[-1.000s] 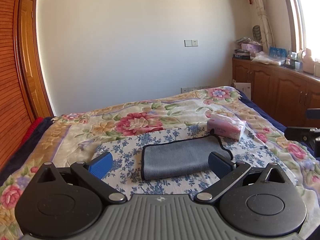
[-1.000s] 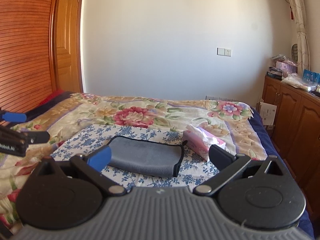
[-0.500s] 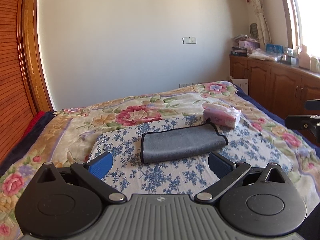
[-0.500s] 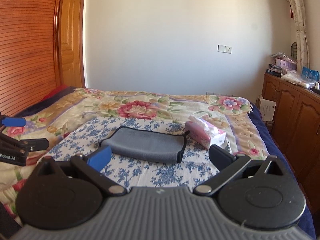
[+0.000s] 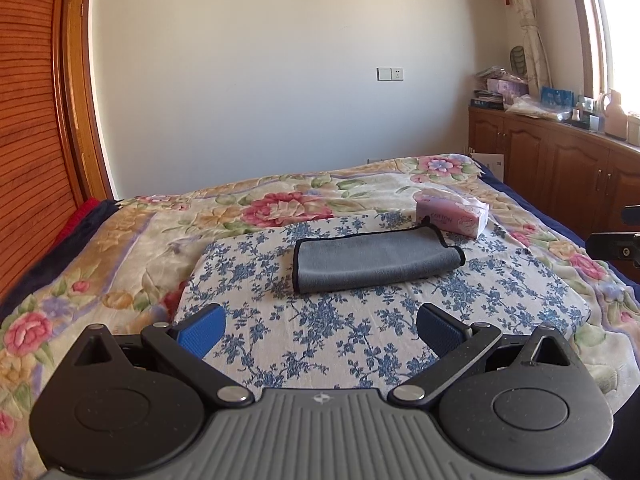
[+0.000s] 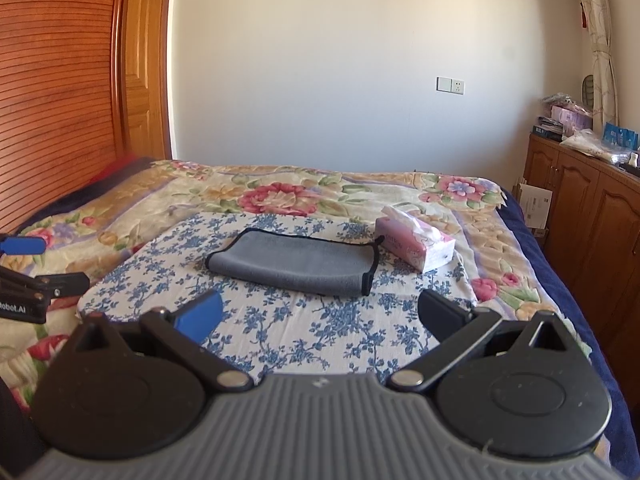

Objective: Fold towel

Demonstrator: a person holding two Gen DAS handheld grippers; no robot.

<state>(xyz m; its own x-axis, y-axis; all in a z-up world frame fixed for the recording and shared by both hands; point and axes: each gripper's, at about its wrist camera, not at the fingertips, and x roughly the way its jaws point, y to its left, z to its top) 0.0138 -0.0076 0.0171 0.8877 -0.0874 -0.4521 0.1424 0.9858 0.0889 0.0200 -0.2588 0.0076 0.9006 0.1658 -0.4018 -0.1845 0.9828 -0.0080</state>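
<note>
A grey towel [image 5: 372, 260] with a black hem lies folded into a flat rectangle on a blue-flowered cloth [image 5: 332, 320] on the bed. It also shows in the right wrist view [image 6: 296, 264]. My left gripper [image 5: 320, 330] is open and empty, held back from the towel's near edge. My right gripper [image 6: 320, 314] is open and empty too, also short of the towel. The left gripper's fingers [image 6: 24, 246] show at the left edge of the right wrist view. Part of the right gripper [image 5: 616, 244] shows at the right edge of the left wrist view.
A pink tissue box [image 5: 452, 216] sits just beyond the towel's far right corner, also in the right wrist view [image 6: 416, 244]. A floral bedspread [image 5: 280, 204] covers the bed. Wooden cabinets [image 5: 560, 160] stand on the right, a wooden wardrobe [image 6: 60, 80] on the left.
Both grippers have drawn back and risen away from the towel, so it now lies farther ahead in both views. The towel itself has not moved.
</note>
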